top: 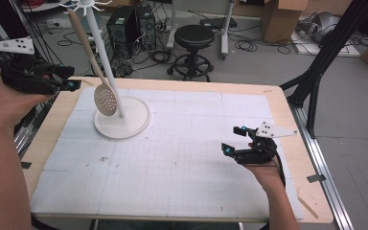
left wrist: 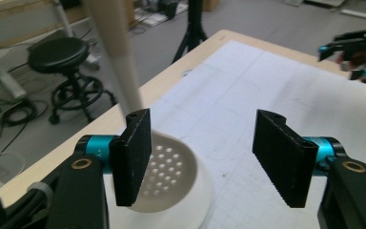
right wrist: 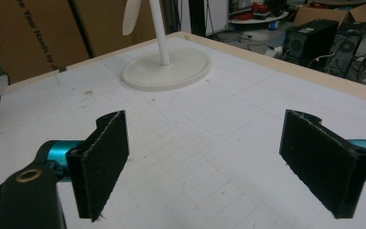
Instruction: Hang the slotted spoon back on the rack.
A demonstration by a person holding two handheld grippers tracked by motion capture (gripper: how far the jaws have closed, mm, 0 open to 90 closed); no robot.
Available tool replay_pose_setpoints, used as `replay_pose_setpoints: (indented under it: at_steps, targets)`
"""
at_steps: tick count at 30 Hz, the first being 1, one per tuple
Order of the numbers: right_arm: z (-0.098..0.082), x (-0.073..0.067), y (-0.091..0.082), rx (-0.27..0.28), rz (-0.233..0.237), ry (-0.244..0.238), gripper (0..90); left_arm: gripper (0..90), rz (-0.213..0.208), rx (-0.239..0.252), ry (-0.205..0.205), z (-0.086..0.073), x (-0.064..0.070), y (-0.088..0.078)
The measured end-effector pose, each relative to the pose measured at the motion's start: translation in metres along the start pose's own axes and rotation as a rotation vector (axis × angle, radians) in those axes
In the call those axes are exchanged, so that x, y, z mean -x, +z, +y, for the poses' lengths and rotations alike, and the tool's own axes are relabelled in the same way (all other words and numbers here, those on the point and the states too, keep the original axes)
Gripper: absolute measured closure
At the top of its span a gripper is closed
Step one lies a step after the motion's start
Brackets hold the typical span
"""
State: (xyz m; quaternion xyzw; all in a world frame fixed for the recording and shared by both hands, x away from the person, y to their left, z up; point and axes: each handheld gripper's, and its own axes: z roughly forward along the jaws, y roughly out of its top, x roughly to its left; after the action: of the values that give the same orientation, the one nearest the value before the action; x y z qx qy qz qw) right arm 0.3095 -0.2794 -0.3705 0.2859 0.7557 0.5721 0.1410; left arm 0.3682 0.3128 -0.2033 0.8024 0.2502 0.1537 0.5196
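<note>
High view: slotted spoon hangs from rack; left gripper wide beside bowl, right gripper wide, empty; spoon likely light, rigid, best gripped mid-handle

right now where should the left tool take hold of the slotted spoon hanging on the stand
Probably the slotted spoon is best taken on its long handle just above the perforated bowl, coming from the table's left edge where the left tool is, open. The handle is narrow and hangs free of the stand's pole; the bowl is wide and curved.
</note>
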Motion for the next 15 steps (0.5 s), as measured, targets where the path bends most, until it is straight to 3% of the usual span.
replay_pose_setpoints:
  at_steps: [6,15]
  targets:
    - [0.000,-0.001,0.001,-0.003,0.001,0.003,16.4,34.2,-0.047,0.025,0.014,-0.009,0.010,0.007]
    - [0.000,0.001,-0.002,0.006,-0.004,0.004,16.4,26.3,-0.086,0.061,0.041,-0.022,0.029,0.021]
